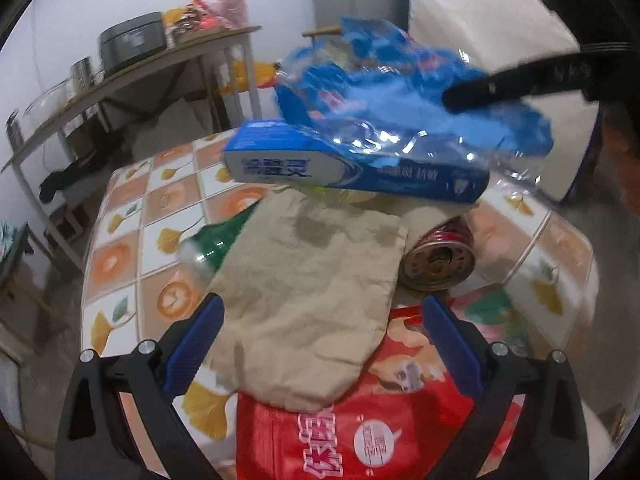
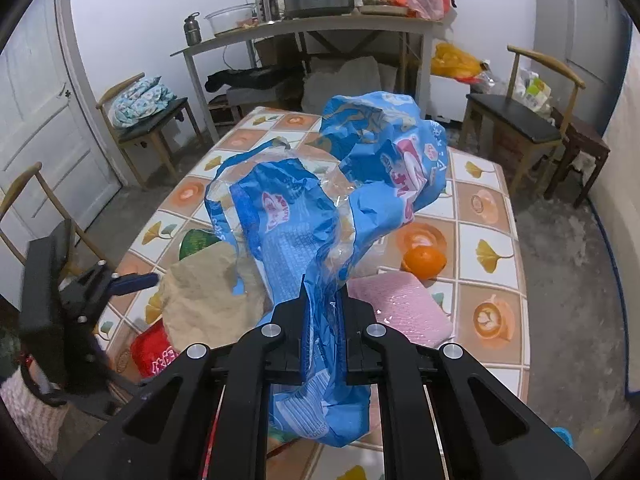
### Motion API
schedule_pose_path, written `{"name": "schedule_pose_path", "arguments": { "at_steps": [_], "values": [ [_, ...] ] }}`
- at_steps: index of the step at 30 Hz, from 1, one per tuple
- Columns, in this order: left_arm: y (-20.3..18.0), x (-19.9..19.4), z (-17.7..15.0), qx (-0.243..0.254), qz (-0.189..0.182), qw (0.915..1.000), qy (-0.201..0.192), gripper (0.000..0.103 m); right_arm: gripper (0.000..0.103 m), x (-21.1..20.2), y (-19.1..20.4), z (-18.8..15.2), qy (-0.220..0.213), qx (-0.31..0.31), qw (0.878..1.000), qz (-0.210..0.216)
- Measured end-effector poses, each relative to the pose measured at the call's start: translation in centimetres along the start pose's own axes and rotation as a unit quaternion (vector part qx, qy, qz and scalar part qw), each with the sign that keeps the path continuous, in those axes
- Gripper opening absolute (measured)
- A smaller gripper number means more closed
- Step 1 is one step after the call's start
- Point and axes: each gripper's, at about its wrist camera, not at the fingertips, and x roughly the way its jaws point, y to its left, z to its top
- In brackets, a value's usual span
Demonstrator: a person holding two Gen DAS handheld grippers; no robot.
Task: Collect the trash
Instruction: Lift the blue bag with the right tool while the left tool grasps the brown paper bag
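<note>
1. The blue plastic bag [image 2: 320, 216] is pinched between the pressed-together jaws of the right gripper [image 2: 322, 300], lifted clear above the table [image 2: 492, 216]; most of it billows loose ahead of the jaws and a tail hangs behind them.
2. Risk: the film is slick and the grip narrow, so a quick swing could probably pull it free. The loose folds could also snag the blue box [image 1: 352, 164] lying just under them.
3. The left gripper [image 1: 324, 344] has its jaws spread, holding nothing, hovering over the tan paper bag [image 1: 312, 292]. Closing there may crumple the paper onto the red snack bag [image 1: 360, 436] beneath and catch both.
4. Just right of the left jaws a red can [image 1: 440, 260] lies on its side and could roll toward the table edge if nudged.
5. A green bottle [image 1: 218, 242] lies under the paper, left of those jaws.
6. Ahead and right of the right jaws sit a pink pack [image 2: 400, 308] and an orange [image 2: 424, 262]; farther ahead the table is open.
</note>
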Motion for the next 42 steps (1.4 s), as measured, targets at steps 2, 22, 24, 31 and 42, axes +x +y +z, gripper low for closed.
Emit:
{"name": "schedule_pose_path", "arguments": {
  "at_steps": [2,22,24,31,42],
  "values": [
    [-0.5,1.1,0.1,0.014,0.015,0.9997,0.011,0.097,0.009,0.2,0.0,-0.1,0.0,0.0,1.0,0.002],
    [-3.1,2.6,-0.2,0.055,0.078,0.9951,0.027,0.003,0.008,-1.3,-1.4,-1.1,-0.025,0.029,0.999,0.014],
    [-3.1,1.7,0.0,0.047,0.074,0.9961,0.015,0.001,0.008,-1.8,-1.7,-1.4,-0.029,0.035,0.999,0.017],
    [-3.3,-1.9,1.0,0.036,0.066,0.9965,-0.036,0.0,0.006,-3.3,-2.3,-1.8,-0.046,0.057,0.997,0.023],
    [-1.8,-9.3,3.0,-0.012,0.052,0.9914,-0.119,0.0,0.006,-6.0,-3.0,-2.9,-0.073,0.081,0.994,0.032]
  ]
}}
